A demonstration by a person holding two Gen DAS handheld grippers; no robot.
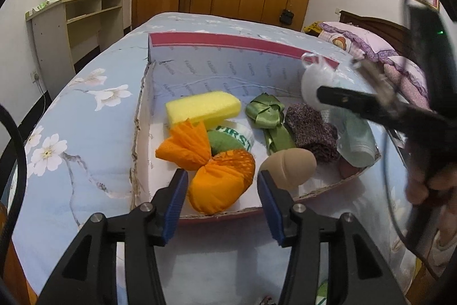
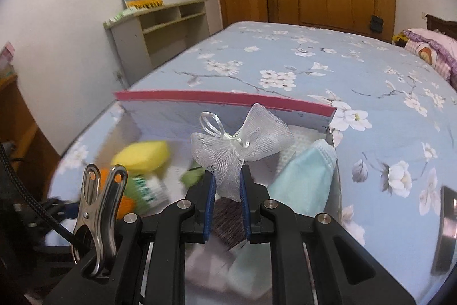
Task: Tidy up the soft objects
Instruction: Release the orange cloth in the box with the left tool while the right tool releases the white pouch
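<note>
Here we see the white mesh bow-tied pouch (image 2: 240, 150) pinched upright in our right gripper (image 2: 227, 190) jaws, ribbon loop uppermost; left gripper (image 1: 222, 190) jaws stand empty and parted before the orange crepe bundle (image 1: 217, 179).

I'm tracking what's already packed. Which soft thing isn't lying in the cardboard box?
The white mesh bow: the right gripper pinches it above the box, while the rest lie inside.
</note>
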